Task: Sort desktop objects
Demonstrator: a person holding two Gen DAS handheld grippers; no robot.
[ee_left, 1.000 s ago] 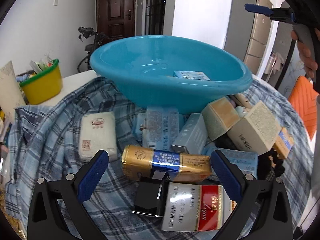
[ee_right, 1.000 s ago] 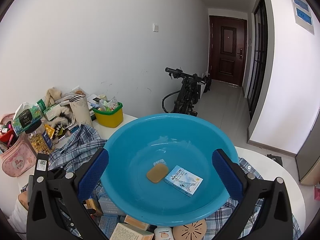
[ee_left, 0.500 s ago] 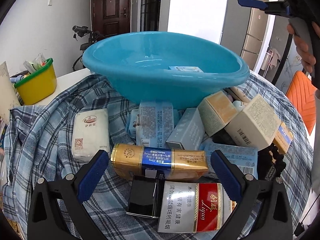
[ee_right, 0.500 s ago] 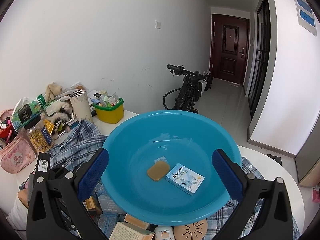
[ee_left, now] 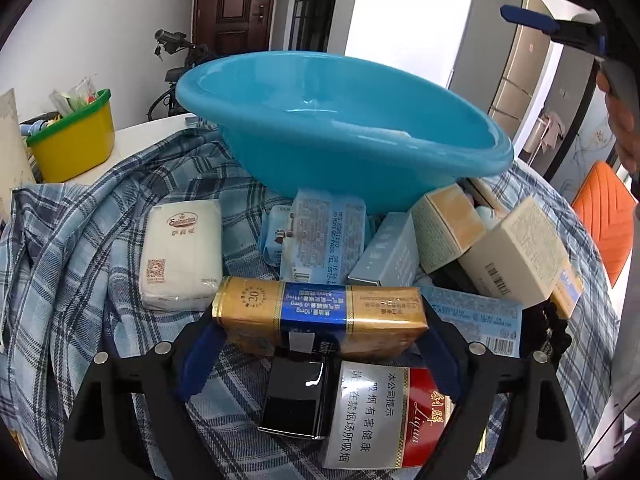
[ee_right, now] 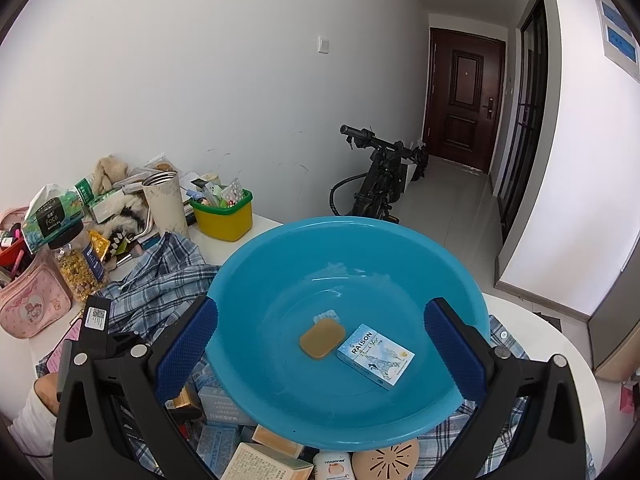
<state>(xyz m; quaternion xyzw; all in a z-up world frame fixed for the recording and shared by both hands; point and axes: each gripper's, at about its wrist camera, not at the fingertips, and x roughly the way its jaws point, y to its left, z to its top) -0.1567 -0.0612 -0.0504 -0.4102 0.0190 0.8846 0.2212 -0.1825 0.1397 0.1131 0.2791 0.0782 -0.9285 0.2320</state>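
- The gold-and-blue cigarette pack (ee_left: 318,316) lay on its side at the front of the box pile, between the blue pads of my left claw (ee_left: 320,344); pads looked pressed to both ends, so I read it as gripped.
- Under and in front of it: a black glossy box (ee_left: 298,394) and a red-and-silver cigarette carton (ee_left: 386,416), touching each other.
- Behind it: a white tissue pack (ee_left: 182,254) to the left, pale blue packets (ee_left: 324,236) and a grey-blue box (ee_left: 386,258) in the middle, two cream boxes (ee_left: 516,254) to the right.
- All of that sat on a blue plaid cloth (ee_left: 76,248) spread over the counter (ee_right: 560,344).
- The blue basin (ee_right: 348,328) stood just beyond the pile, on the cloth.
- In the basin I saw a RAISON pack (ee_right: 375,355) and a tan soap-like bar (ee_right: 322,338), just beside each other.
- My right claw (ee_right: 320,354) hovered above the basin, jaws wide, nothing between them.
- In the right wrist view, a round tan vented lid (ee_right: 386,460) and a small white jar (ee_right: 332,465) sat at the near rim.
- A yellow bin with green rim (ee_right: 223,216) stood on the bare counter past the cloth, with a cream cup (ee_right: 165,204), a glass jar (ee_right: 78,264) and a pink pouch (ee_right: 30,304) further left.
- A bike (ee_right: 376,176) leaned by the wall, ahead of a dark door (ee_right: 464,100).
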